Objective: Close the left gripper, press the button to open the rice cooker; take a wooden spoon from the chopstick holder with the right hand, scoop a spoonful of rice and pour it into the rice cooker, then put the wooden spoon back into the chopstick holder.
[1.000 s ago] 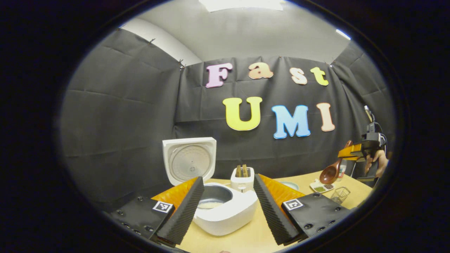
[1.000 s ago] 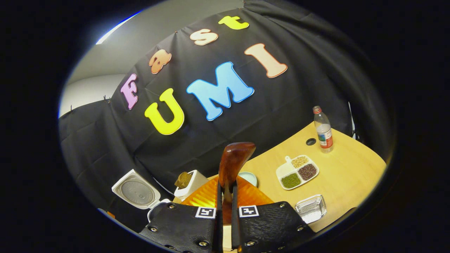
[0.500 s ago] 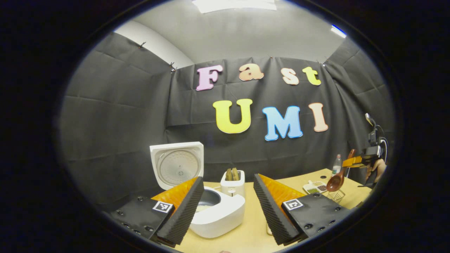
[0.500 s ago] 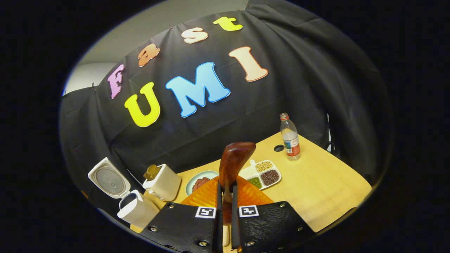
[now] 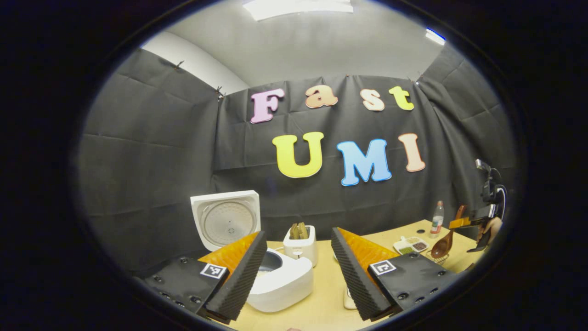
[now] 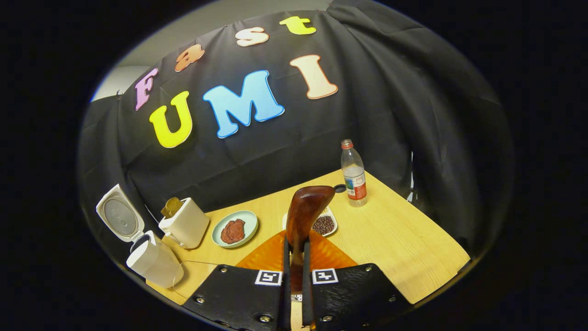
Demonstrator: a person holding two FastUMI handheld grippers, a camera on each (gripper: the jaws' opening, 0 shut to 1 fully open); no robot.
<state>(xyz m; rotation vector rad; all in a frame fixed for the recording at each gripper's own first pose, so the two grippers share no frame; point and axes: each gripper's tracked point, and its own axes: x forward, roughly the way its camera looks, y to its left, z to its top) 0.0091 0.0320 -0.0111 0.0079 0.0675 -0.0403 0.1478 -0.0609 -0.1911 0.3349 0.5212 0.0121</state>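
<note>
The white rice cooker [image 5: 281,284] stands open, lid [image 5: 225,220] upright, with pale rice in its pot. My left gripper [image 5: 297,276] is open and hangs in front of it, its fingers on either side of the cooker and toaster. At the far right, my right gripper [image 5: 475,222] is shut on the wooden spoon [image 5: 442,246], whose bowl hangs down at the wire chopstick holder [image 5: 435,257]. Seen from the right gripper [image 6: 294,259], the spoon [image 6: 305,214] stands up between the shut fingers, and the cooker [image 6: 154,263] sits far left.
A white toaster [image 6: 186,225] stands beside the cooker. A pale plate of reddish food [image 6: 235,228], a sectioned dish of beans [image 6: 324,224] and a water bottle [image 6: 353,174] sit on the wooden table [image 6: 404,248]. A small pale object [image 5: 349,299] lies near my left gripper.
My right gripper has carried the spoon right and down to the wire holder, which has passed out of its own view. The left gripper has drawn back a little, still open.
</note>
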